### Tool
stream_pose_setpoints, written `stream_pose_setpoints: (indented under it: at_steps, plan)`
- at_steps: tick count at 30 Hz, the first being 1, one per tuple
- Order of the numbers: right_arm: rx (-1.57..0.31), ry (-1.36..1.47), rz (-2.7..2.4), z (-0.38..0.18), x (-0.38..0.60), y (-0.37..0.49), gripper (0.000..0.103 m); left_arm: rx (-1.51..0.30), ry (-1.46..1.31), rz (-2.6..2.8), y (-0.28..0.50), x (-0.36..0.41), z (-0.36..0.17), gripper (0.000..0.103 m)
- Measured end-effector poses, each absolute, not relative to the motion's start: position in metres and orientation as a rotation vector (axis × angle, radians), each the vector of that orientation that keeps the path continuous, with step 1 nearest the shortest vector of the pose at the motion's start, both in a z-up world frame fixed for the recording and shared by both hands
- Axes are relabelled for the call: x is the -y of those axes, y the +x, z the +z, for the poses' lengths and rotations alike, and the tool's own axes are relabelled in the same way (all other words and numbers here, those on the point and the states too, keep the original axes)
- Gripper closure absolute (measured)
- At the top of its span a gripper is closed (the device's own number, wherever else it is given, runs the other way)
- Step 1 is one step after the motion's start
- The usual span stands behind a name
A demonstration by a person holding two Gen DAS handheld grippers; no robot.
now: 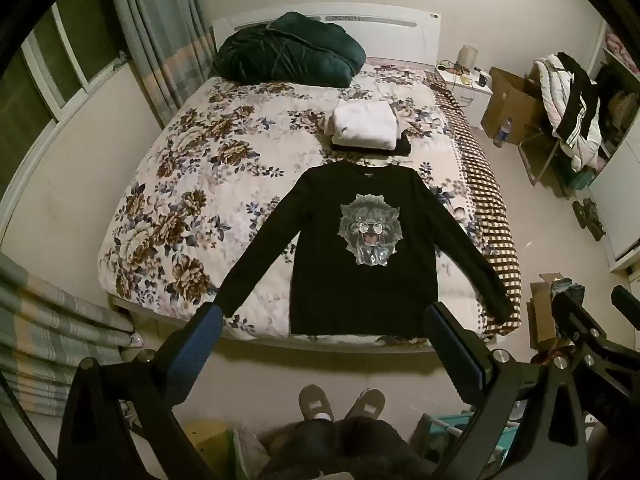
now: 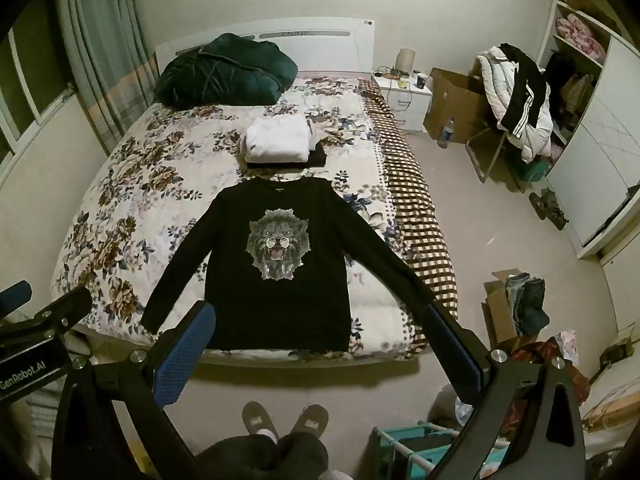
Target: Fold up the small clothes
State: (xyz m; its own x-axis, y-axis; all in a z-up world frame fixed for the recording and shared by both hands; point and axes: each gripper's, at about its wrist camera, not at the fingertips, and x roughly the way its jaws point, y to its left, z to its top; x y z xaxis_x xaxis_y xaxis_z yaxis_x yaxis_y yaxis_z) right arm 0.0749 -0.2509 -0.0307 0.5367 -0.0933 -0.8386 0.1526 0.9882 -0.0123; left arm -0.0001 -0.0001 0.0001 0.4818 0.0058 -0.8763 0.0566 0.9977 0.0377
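Note:
A black long-sleeved shirt (image 1: 362, 248) (image 2: 276, 264) with a lion print lies flat, front up, near the foot of the bed (image 1: 168, 184) (image 2: 120, 216), its sleeves spread out and down to both sides. My left gripper (image 1: 324, 320) hangs open high above the bed's foot edge, with nothing between its blue-padded fingers (image 1: 208, 332). In the same way my right gripper (image 2: 320, 320) stands wide open above the shirt's hem, apart from the cloth. The right gripper's body (image 1: 592, 340) shows at the right edge of the left wrist view.
Behind the shirt sits a folded white garment (image 1: 364, 126) (image 2: 278, 140) on a dark one. A dark green quilt (image 1: 288, 50) (image 2: 228, 76) lies by the headboard. The person's slippered feet (image 2: 284, 420) stand before the bed. Cardboard boxes (image 2: 512, 308), a loaded chair (image 2: 516, 108) and a nightstand (image 2: 404, 96) occupy the right.

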Motion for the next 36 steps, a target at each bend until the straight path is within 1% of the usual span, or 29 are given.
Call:
stream_pose_setpoints:
  at_steps: [36]
  plan:
    - [-0.989, 0.065, -0.143, -0.0261, 0.2523, 0.0746, 0.0, -1.054, 0.052, -0.038, 0.0035, 0.0033, 0.0052, 0.0]
